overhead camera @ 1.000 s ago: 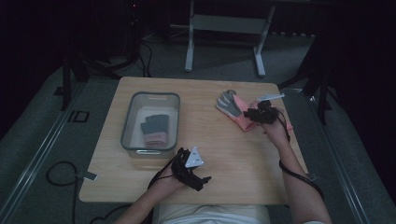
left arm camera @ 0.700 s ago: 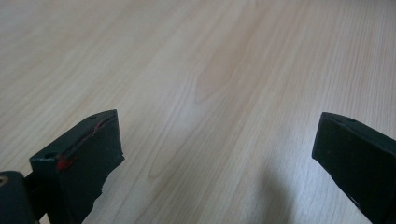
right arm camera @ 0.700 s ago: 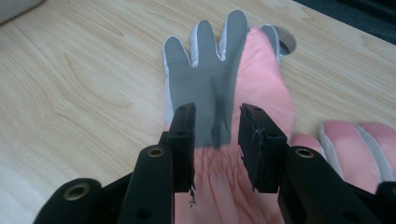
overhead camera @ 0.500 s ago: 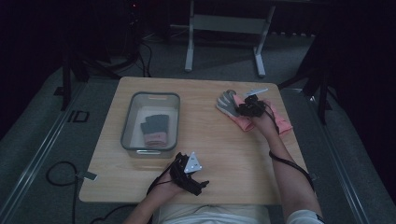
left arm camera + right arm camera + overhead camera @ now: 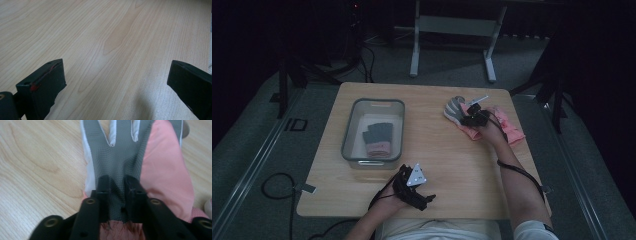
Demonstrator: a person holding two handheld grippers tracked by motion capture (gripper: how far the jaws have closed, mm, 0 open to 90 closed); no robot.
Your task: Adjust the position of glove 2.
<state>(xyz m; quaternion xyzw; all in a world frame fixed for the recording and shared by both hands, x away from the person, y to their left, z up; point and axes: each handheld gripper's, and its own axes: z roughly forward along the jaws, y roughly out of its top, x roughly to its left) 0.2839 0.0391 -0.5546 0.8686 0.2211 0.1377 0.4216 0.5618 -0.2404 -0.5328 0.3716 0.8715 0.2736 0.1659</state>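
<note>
From above, the right gripper (image 5: 470,119) rests on a grey and pink glove (image 5: 455,109) at the far right of the wooden table (image 5: 452,150). The right gripper view shows what the high view cannot: its jaws have just been closing and now pinch a fold of the glove's (image 5: 125,157) grey palm between them. The left gripper's (image 5: 116,82) jaws stand wide apart over bare wood.

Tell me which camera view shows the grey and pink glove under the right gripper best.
The right gripper view: the glove is close, its grey palm fabric pinched between the right gripper's jaws. The high view shows it small and far off on the table. The left gripper view looks at bare wood.
</note>
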